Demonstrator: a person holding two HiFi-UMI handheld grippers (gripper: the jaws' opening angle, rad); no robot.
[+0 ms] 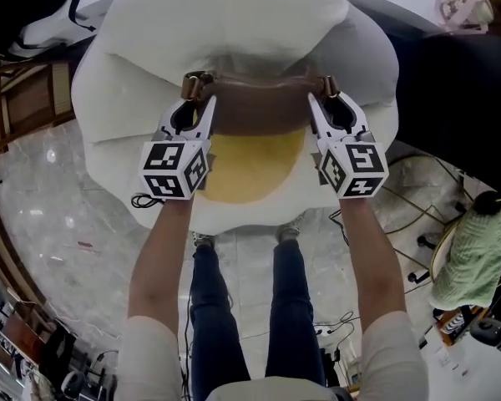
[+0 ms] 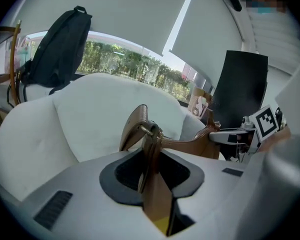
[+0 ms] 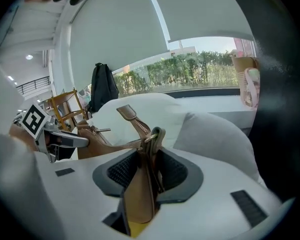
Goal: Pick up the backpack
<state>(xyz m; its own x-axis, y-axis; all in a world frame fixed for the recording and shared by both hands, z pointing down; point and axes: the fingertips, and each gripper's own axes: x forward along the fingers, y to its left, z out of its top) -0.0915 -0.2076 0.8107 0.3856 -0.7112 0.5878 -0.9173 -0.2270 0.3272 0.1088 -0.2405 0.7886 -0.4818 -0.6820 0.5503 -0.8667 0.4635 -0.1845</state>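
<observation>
A: Furniture underneath?
B: A big white cushioned armchair (image 1: 234,15), filling twelve o'clock.
A: And the task's thing?
B: The brown leather backpack with yellow panel (image 1: 259,111) hangs at centre. The left gripper (image 1: 197,84) pinches its nine o'clock end and the right gripper (image 1: 326,87) its three o'clock end, jaws narrow on the leather.

Left gripper (image 1: 198,88) and right gripper (image 1: 326,90) sit side by side, clamped, tilted downward.

White armchair (image 1: 234,23); marble floor (image 1: 50,224); wooden chair (image 1: 25,98) left; cables (image 1: 405,197) right.
</observation>
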